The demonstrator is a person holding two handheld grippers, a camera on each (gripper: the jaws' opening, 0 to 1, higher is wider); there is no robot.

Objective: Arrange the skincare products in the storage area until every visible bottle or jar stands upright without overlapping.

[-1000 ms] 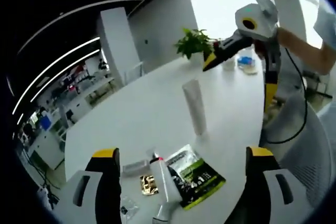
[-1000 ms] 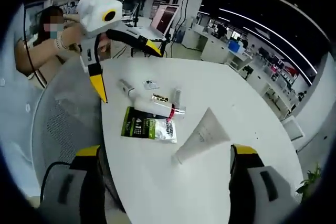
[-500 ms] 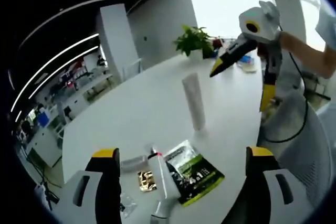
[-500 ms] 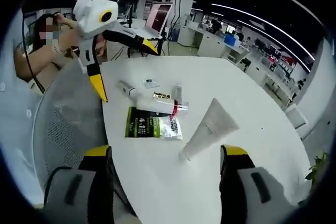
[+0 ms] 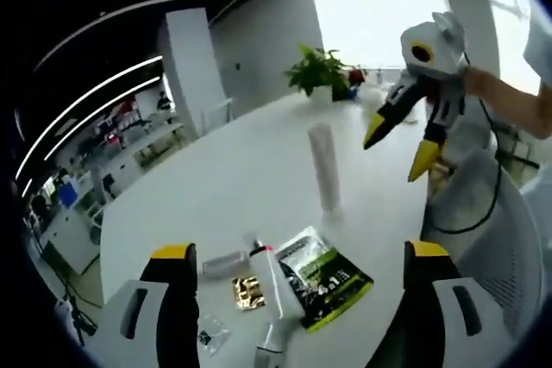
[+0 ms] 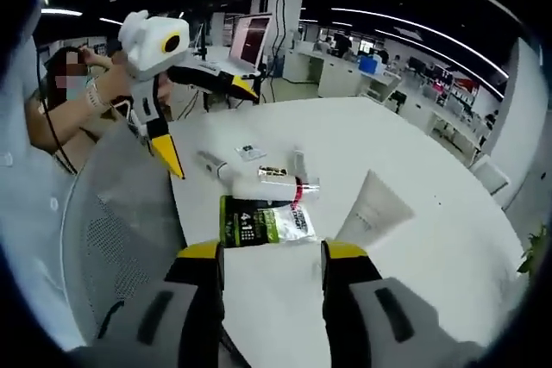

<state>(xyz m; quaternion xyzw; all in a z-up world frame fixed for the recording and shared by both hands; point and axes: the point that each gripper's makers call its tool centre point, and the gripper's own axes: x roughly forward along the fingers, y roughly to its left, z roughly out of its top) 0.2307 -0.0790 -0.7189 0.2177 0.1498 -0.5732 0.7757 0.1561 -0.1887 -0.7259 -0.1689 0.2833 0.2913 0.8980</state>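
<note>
Yellow-tipped jaws of the left gripper (image 5: 297, 265) are standing wide apart at the near edge of the left gripper view, holding nothing, with the white tabletop (image 5: 233, 170) spreading out beyond them. Between those jaws a slim white bottle with a red collar (image 5: 276, 286) is lying flat, touching the near left edge of a green and black sachet (image 5: 326, 275). Just left of the bottle a small gold packet (image 5: 248, 292) and a short grey tube (image 5: 226, 263) are lying, and a clear packet (image 5: 210, 333) is resting nearer still. Farther out, a tall white tube (image 5: 325, 166) is standing upright on its cap, well apart from the flat items. Beyond it the right gripper (image 5: 402, 146) is hanging above the far right of the tabletop, its jaws parted with nothing between them, gripped by a person's hand (image 5: 483, 84). A potted plant (image 5: 321, 71) is sitting at the far edge.

In the right gripper view, the right gripper's own jaws (image 6: 271, 256) are standing fairly close together but still parted, empty, right over the near edge of the sachet (image 6: 264, 220). The red-collared bottle (image 6: 289, 181) is lying beyond the sachet, the white tube (image 6: 373, 209) is to the right, and the left gripper (image 6: 207, 122) is hovering at far left with jaws spread.
</note>
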